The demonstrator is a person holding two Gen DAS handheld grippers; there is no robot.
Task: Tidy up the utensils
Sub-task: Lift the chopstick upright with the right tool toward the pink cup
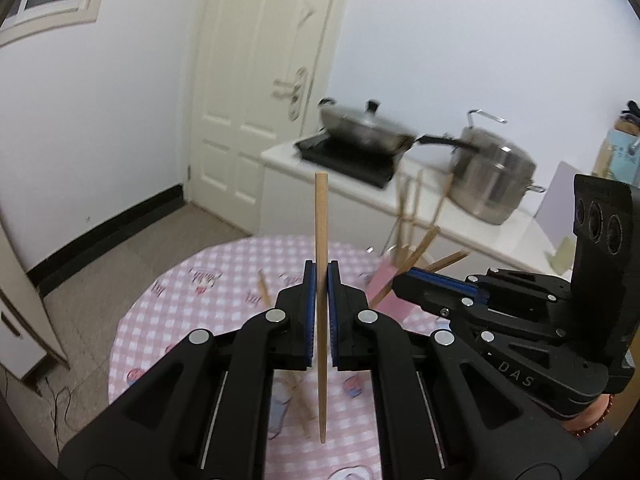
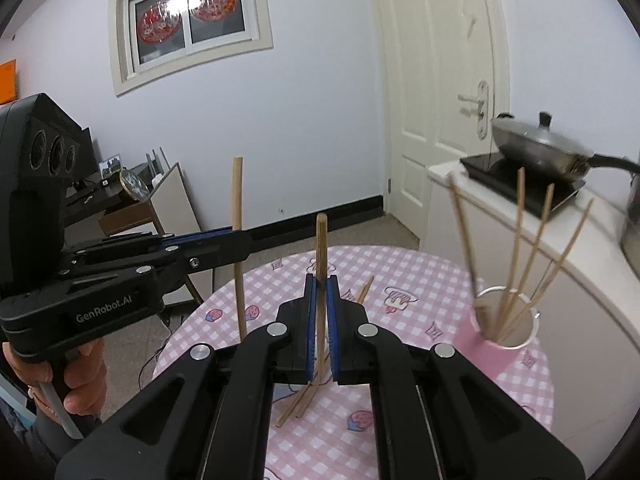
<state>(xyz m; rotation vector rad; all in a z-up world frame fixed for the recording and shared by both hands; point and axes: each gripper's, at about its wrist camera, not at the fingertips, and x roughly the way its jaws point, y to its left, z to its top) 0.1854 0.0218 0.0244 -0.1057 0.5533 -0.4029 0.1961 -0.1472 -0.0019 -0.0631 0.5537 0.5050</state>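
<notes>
Now each black tongs grips one long wooden chopstick.
Left tongs (image 1: 321, 280) pinch tight on an upright chopstick (image 1: 321, 224) above the round pink checked bench (image 1: 208, 320). Right tongs (image 2: 320, 292) pinch tight on another chopstick (image 2: 321, 248). More loose chopsticks (image 2: 298, 404) lie on the bench, and the pink cup (image 2: 506, 344) nearby holds several.

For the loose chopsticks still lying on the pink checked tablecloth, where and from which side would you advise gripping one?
Grip a loose chopstick near its middle, coming from above with the fingers across its length: it lies flat on the tablecloth, thin and long. They overlap, so take the uppermost. Both the left gripper and right gripper are full.
</notes>
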